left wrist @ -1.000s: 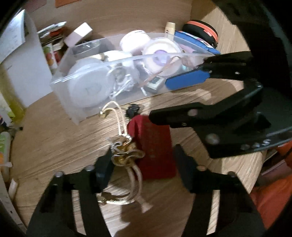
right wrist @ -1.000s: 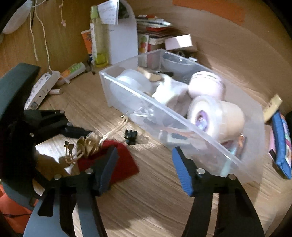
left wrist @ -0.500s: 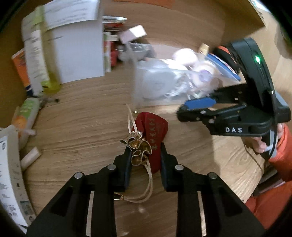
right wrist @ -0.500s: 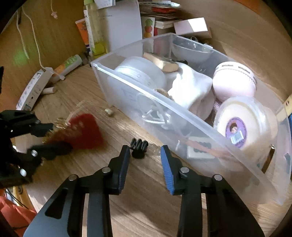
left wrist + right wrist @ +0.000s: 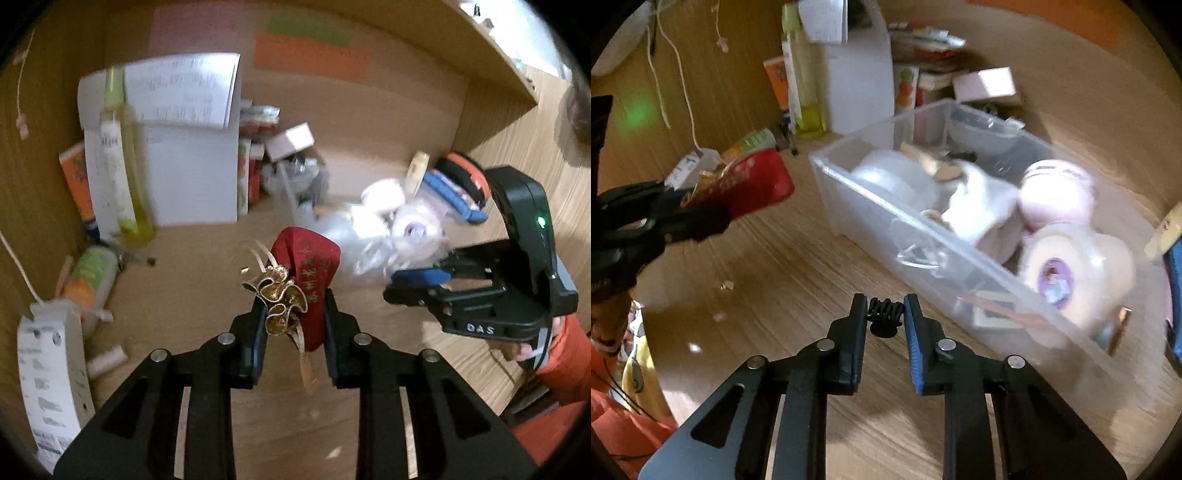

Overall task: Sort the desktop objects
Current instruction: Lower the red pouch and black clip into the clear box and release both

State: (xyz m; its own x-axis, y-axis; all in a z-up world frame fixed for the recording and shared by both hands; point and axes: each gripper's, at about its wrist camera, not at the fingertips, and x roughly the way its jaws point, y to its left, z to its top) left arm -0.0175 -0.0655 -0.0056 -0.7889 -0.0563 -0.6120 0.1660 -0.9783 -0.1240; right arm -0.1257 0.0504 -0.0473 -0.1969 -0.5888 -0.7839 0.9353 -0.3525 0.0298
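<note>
My left gripper is shut on a red pouch with a gold knot and cream cords, held in the air above the desk. The pouch also shows in the right wrist view, at the left in the left gripper's jaws. My right gripper is shut on a small black claw clip just above the wooden desk. A clear plastic bin with white round containers and a white cloth stands to the right of the clip. The right gripper shows at the right in the left wrist view.
A white box, a yellow-green bottle and books stand at the back. A tube and a white paper strip lie at the left. A blue pouch and an orange round case sit behind the bin.
My left gripper closed on the red pouch and lifted it off the desk. My right gripper moved to the black clip and closed on it.
</note>
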